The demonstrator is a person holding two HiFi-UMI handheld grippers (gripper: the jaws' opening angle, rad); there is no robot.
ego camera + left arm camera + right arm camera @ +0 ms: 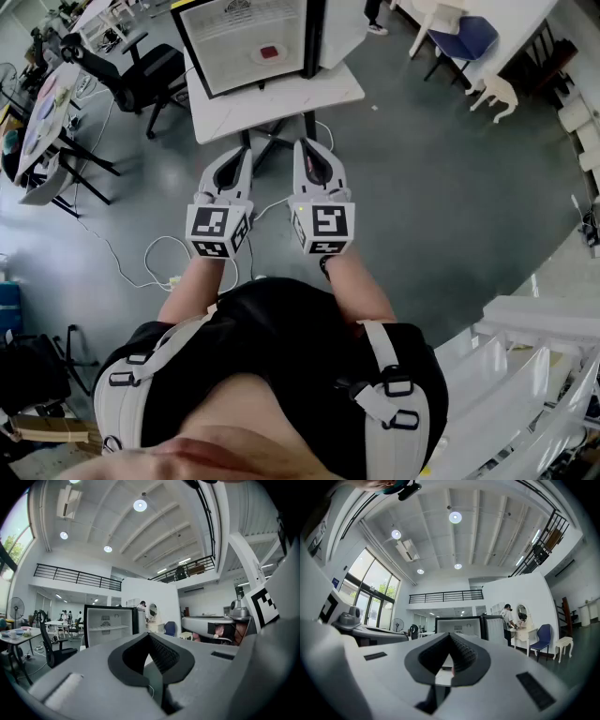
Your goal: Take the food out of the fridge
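Grippers: two, left gripper (242, 155) and right gripper (305, 148), side by side in front of the fridge (225, 47), each with jaws closed together and empty.
Fridge: one, door open, on a table (281, 98).
Food (270, 53): one small red piece, inside the fridge.

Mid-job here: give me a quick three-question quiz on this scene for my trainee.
1. True or false: the fridge stands with its door open.
2. The red food lies: A) in the left tongs; B) inside the fridge; C) on the floor.
3. Fill in: the left tongs and the right tongs are both ___ and hold nothing.

Key: 1 true; 2 B; 3 shut.
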